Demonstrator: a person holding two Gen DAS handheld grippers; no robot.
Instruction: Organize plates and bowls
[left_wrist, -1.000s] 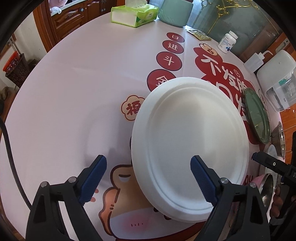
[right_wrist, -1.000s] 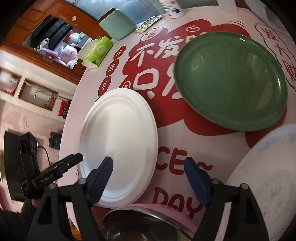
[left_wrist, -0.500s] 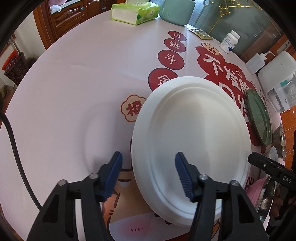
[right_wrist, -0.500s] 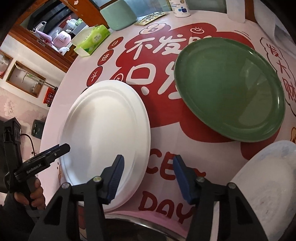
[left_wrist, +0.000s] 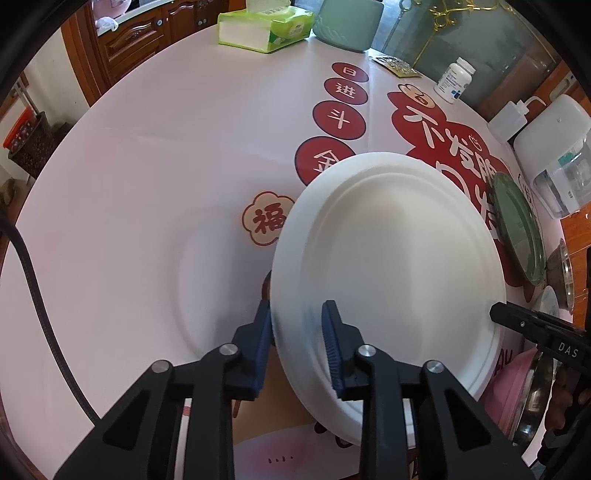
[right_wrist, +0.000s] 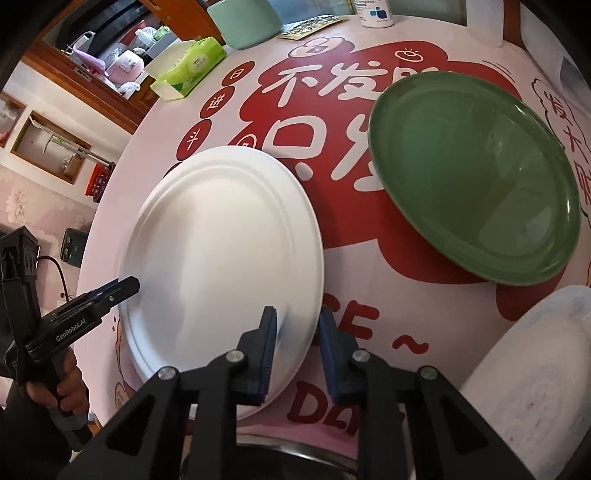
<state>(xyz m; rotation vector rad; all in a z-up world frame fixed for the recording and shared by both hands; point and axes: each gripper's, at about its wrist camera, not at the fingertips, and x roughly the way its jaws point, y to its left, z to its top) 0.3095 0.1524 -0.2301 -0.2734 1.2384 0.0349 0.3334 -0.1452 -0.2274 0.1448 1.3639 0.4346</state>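
Both claws have just been closing: the left claw (left_wrist: 295, 332) and right claw (right_wrist: 297, 338) are now pinching the white plate (left_wrist: 388, 266) by its rim, ready for lifting.

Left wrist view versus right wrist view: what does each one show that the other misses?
Only the left wrist view shows the left gripper closing on the white plate's left rim and the squeeze bottle. Only the right wrist view shows the right gripper closing on the plate's right rim and the whole green plate. Both show the white plate and tissue pack.
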